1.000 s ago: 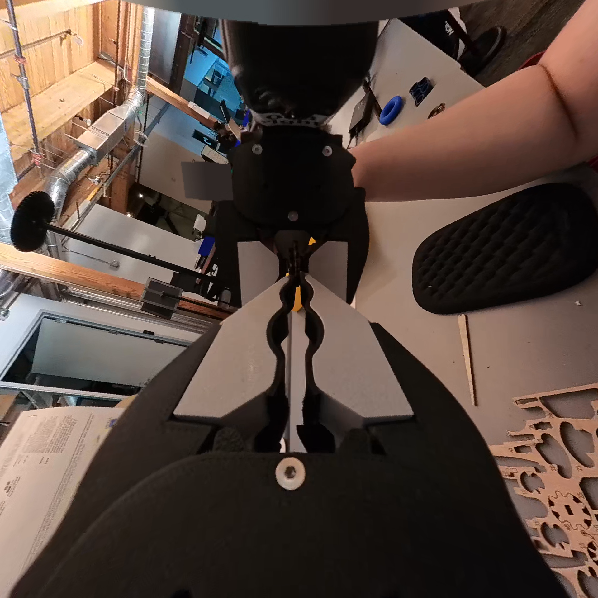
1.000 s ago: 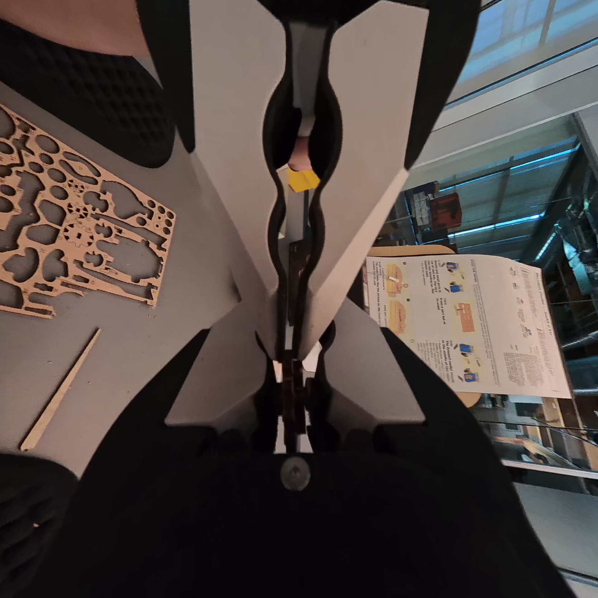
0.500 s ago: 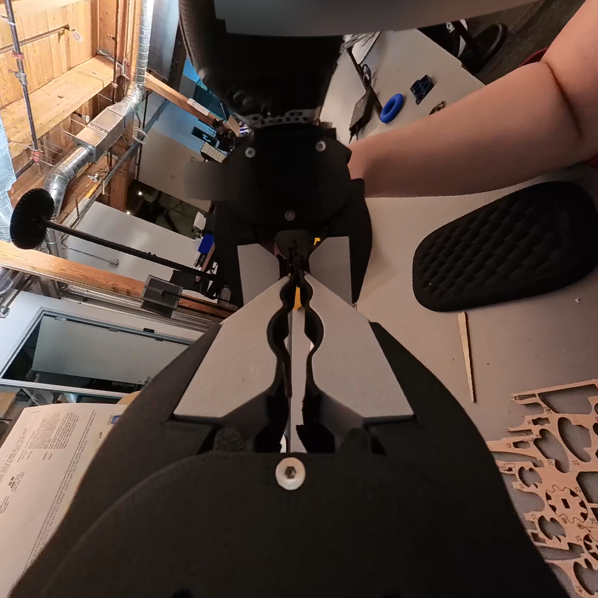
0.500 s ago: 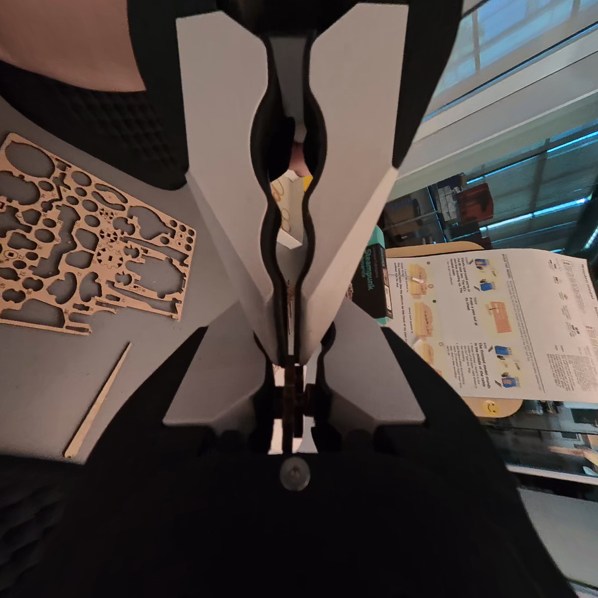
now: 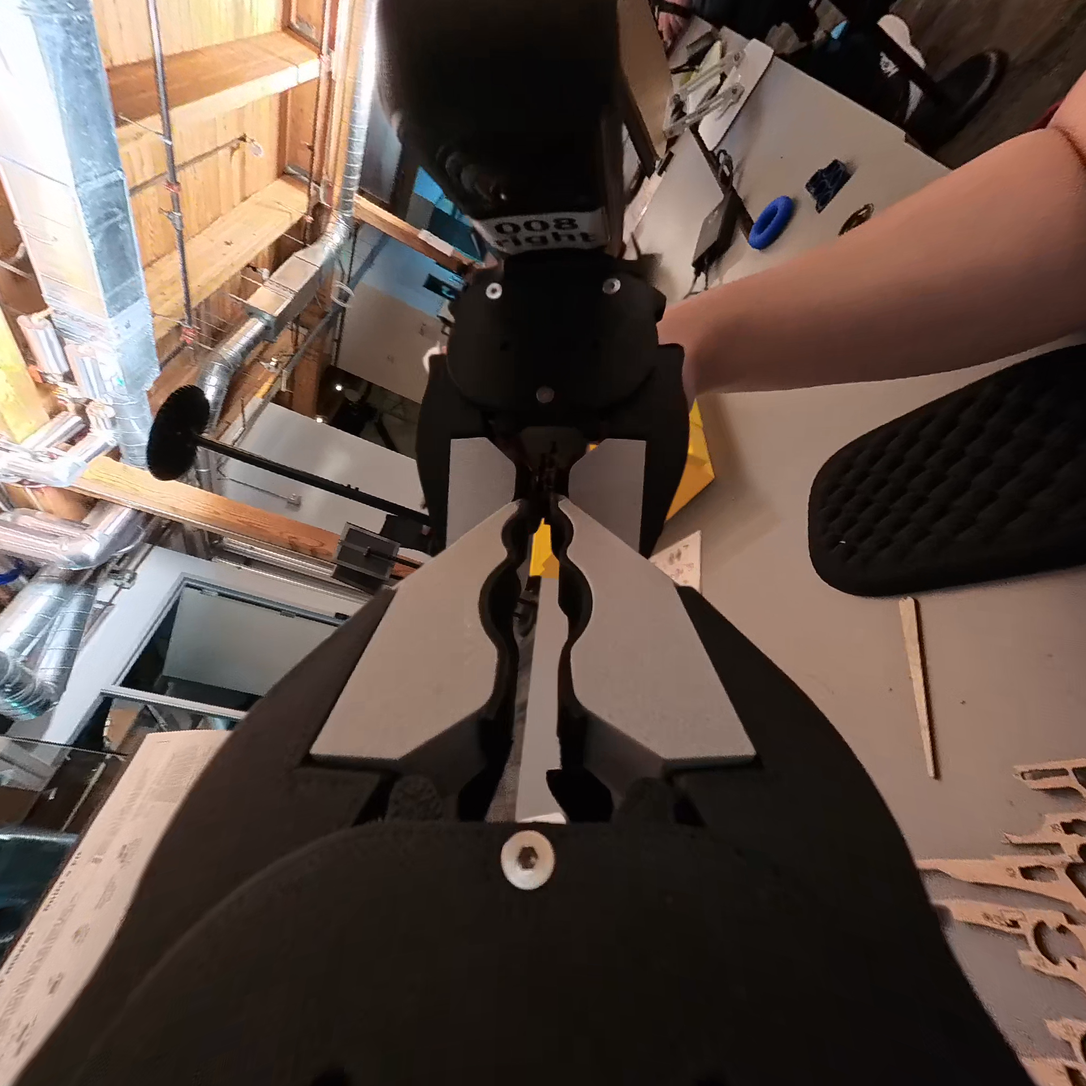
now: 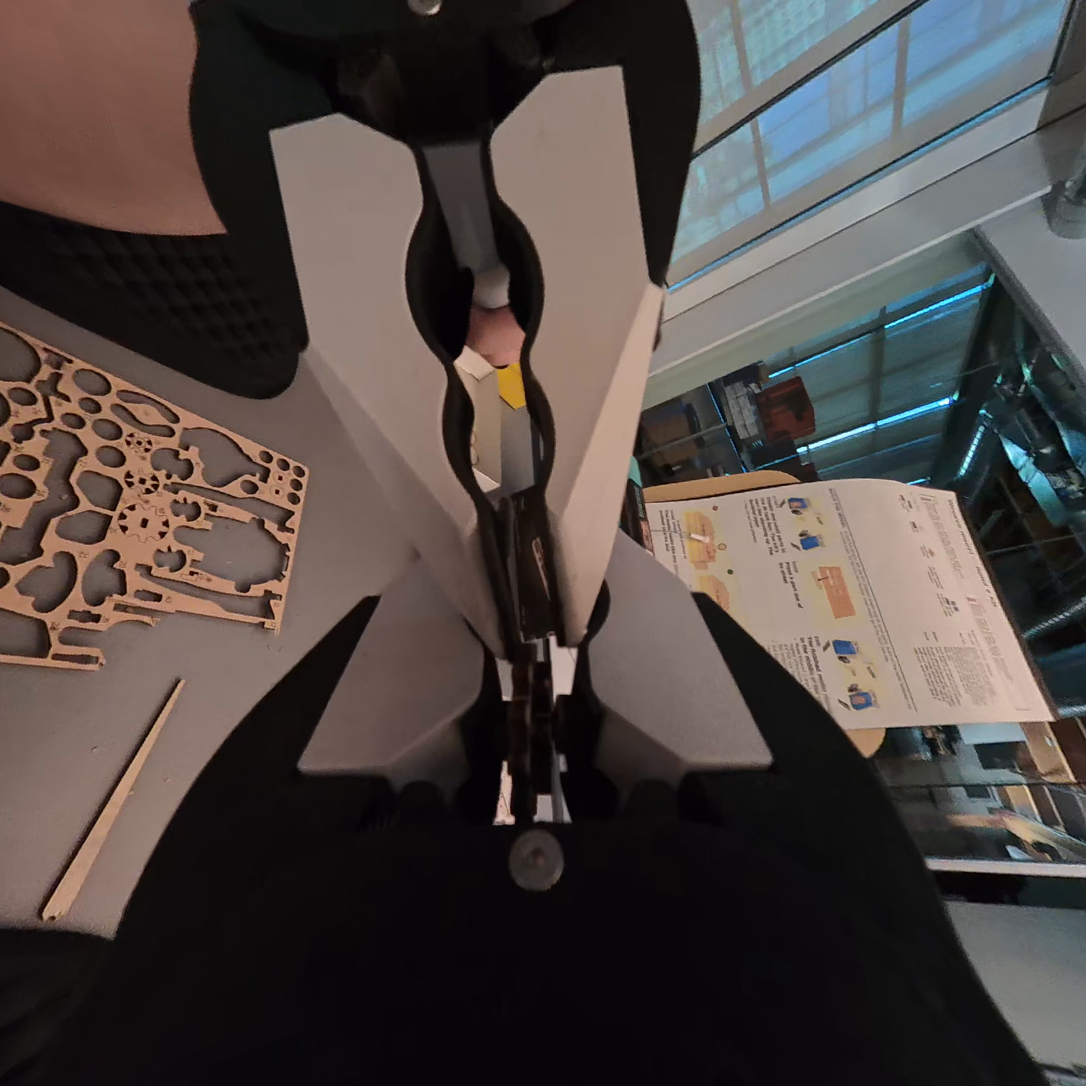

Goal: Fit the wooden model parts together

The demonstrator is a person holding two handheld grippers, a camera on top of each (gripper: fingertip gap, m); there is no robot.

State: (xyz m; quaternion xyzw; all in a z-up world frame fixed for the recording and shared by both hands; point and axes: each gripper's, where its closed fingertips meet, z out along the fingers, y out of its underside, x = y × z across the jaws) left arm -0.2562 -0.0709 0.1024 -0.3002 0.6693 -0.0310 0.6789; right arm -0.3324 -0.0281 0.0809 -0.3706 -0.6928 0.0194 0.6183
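Grey table (image 6: 352, 470), dark thin wooden parts (image 6: 532, 693).

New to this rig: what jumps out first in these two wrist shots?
The two grippers meet tip to tip: the left gripper and right gripper face each other, each pinching a small dark wooden part where the tips meet. On the grey table lie a punched-out wooden parts sheet and a thin wooden stick, with a black quilted pad beyond and a printed instruction sheet on the other side.

dark wooden part (image 6: 532, 564) | thin, edge-on | raised off table, between both grippers' fingers (image 6: 593, 499)
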